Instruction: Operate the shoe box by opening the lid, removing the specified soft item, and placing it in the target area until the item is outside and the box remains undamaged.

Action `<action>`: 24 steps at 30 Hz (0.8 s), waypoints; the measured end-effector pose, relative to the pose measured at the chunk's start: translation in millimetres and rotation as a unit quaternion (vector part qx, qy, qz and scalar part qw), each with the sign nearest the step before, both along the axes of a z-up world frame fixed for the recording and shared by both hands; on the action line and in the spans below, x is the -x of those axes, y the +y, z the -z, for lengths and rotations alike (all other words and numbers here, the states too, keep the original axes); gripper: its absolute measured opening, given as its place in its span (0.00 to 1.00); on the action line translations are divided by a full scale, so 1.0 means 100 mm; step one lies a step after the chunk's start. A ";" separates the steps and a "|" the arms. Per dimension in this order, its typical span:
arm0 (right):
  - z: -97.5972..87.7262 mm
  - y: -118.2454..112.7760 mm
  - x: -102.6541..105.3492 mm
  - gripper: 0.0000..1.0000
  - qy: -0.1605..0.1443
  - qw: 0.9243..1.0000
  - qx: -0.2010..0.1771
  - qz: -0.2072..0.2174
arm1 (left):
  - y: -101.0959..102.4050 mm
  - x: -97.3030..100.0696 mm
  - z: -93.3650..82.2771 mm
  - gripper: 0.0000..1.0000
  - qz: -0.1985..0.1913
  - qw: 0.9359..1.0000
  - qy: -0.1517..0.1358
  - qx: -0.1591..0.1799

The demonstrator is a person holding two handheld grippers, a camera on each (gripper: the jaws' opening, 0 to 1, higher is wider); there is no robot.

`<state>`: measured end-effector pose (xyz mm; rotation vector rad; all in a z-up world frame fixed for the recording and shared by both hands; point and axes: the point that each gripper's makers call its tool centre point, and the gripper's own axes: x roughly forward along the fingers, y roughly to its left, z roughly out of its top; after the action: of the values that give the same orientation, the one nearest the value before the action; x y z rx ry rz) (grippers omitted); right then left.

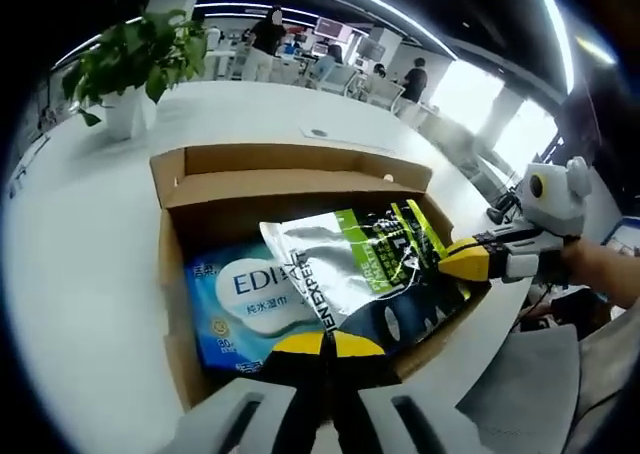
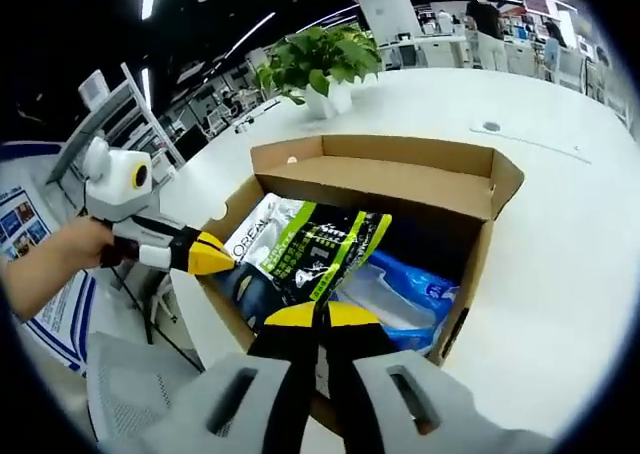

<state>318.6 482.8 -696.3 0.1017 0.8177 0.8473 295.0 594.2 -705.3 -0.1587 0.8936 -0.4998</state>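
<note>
Both tongs (image 1: pixel 325 346) (image 2: pixel 320 316) pinch the silver pouch (image 1: pixel 340 269) shut, half hiding the blue wipes pack (image 1: pixel 235 304) in the box (image 1: pixel 290 179).

The silver pouch (image 1: pixel 345 274) hides most of the blue wipes pack (image 1: pixel 240 299) beneath.

Two hand-held grippers, yellow-tipped

Left gripper (image 1: pixel 328 346) and right gripper (image 2: pixel 320 316): black jaws, yellow tips, pale grey bodies with slotted mounts.
</note>
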 end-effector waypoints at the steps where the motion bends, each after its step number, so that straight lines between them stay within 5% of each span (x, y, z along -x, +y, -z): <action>1: -0.02 -0.02 0.00 0.00 -0.002 1.000 -0.001 0.001 | -0.01 0.00 -0.01 0.00 0.001 1.000 -0.001 0.000; 24: -0.36 -0.81 -0.11 0.00 0.005 0.996 -0.029 0.080 | -0.80 -0.14 -0.28 0.00 0.064 0.998 -0.022 0.012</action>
<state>329.9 401.5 -660.5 0.2204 0.7834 0.7211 308.8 514.0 -676.9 -0.1124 0.8579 -0.6308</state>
